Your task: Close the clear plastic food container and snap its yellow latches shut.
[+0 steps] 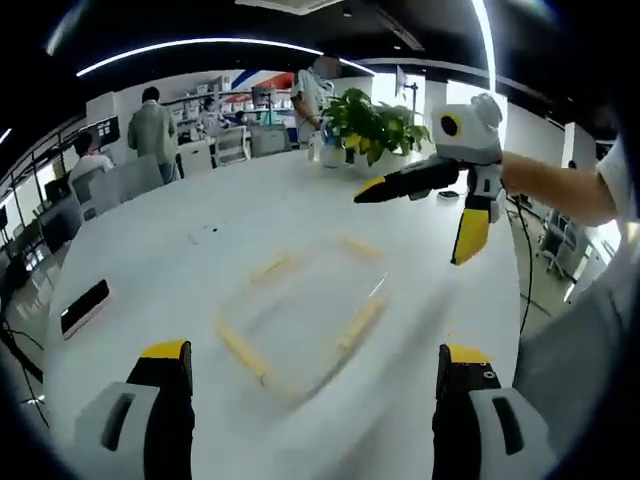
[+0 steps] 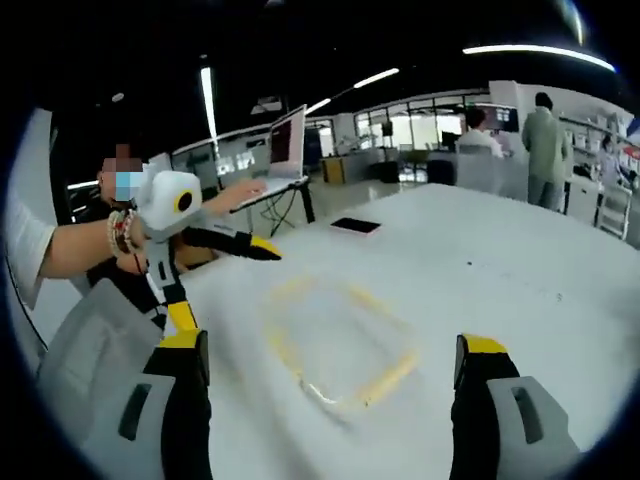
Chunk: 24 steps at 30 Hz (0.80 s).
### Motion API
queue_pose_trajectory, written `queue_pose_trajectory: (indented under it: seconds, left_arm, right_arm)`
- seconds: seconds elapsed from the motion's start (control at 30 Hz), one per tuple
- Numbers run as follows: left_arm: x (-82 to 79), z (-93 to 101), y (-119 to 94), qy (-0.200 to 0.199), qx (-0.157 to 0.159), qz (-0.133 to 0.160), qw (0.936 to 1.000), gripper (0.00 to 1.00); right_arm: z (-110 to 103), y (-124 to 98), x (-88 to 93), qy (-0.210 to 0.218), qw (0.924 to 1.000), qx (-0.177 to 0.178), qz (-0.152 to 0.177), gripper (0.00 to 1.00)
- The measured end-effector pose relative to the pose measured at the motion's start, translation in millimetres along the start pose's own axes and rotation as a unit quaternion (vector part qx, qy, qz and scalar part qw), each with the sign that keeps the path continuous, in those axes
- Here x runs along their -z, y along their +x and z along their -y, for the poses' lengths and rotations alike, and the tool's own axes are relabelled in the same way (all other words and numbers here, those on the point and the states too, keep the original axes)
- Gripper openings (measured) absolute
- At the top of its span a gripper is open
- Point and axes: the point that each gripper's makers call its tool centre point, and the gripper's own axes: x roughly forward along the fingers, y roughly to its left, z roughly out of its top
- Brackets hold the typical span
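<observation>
Container (image 1: 300,315), left gripper view: clear rectangular plastic box with yellow latches (image 1: 362,324) along its edges, motion-blurred, flat on white table (image 1: 150,240) at frame centre; contents can't be made out. Left gripper (image 1: 315,385) jaws spread wide, holding nothing. Right gripper (image 1: 440,215) upper right, jaws apart, empty. Phone (image 1: 84,306) at left, potted plant (image 1: 375,125) at top.

Right gripper view: container (image 2: 340,345) centre, blurred. Own jaws released; left gripper (image 2: 225,275) at left, parted. Laptop (image 2: 282,150) upper left. No legible writing.

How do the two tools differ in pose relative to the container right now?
In the left gripper view, the right tool hangs past the clear container, above the table; in the right gripper view, the left tool hangs left of it. The left tool looks nearer. Both are open, touching nothing.
</observation>
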Motion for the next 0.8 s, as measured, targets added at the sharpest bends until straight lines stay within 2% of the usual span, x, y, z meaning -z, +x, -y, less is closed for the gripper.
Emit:
queue_pose_trajectory:
  seconds: [0.1, 0.13, 0.2, 0.3, 0.4, 0.47, 0.57, 0.67, 0.73, 0.8]
  left_arm:
    - [1.0, -1.3, -19.0, 0.005, -0.018, 0.016, 0.9997, 0.99]
    - [-3.8, 0.1, -26.7, -0.014, -0.018, 0.038, 0.9990, 0.99]
    - [-8.5, 4.5, -39.0, -0.039, -0.009, 0.061, 0.9973, 0.99]
    - [-10.9, 2.7, -63.9, -0.032, -0.020, 0.090, 0.9953, 0.99]
    - [-3.6, 2.7, -78.8, -0.027, -0.031, 0.089, 0.9951, 0.99]
    - [1.6, 8.9, -89.7, -0.041, -0.028, 0.100, 0.9937, 0.99]
    - [8.9, 16.4, -107.2, -0.045, -0.034, 0.118, 0.9914, 0.99]
    - [12.5, 14.8, -126.5, -0.056, -0.054, 0.156, 0.9847, 0.99]
    - [18.6, 16.7, -134.8, -0.084, -0.050, 0.176, 0.9795, 0.99]
    - [28.2, 15.7, -140.1, -0.123, -0.052, 0.183, 0.9739, 0.99]
  right_arm:
    - [-4.8, -11.7, -7.1, -0.003, 0.9995, 0.026, 0.019, 0.99]
    - [-8.2, -16.3, -9.4, 0.004, 0.9991, 0.032, 0.029, 0.99]
    - [-13.1, -22.1, -9.6, 0.011, 0.9986, 0.039, 0.034, 0.99]
    - [-10.8, -35.5, -10.7, -0.002, 0.9949, 0.086, 0.054, 0.99]
    - [-15.0, -46.9, -7.3, 0.028, 0.9921, 0.102, 0.068, 0.99]
    - [-16.4, -56.0, -6.4, 0.042, 0.9891, 0.114, 0.084, 0.99]
    - [-26.7, -65.4, 3.9, 0.057, 0.9873, 0.122, 0.085, 0.99]
    - [-40.5, -76.0, 15.1, 0.085, 0.9820, 0.137, 0.098, 0.99]
    - [-51.1, -81.2, 20.1, 0.090, 0.9792, 0.143, 0.112, 0.94]
    - [-54.7, -86.5, 25.3, 0.083, 0.9754, 0.165, 0.121, 0.92]
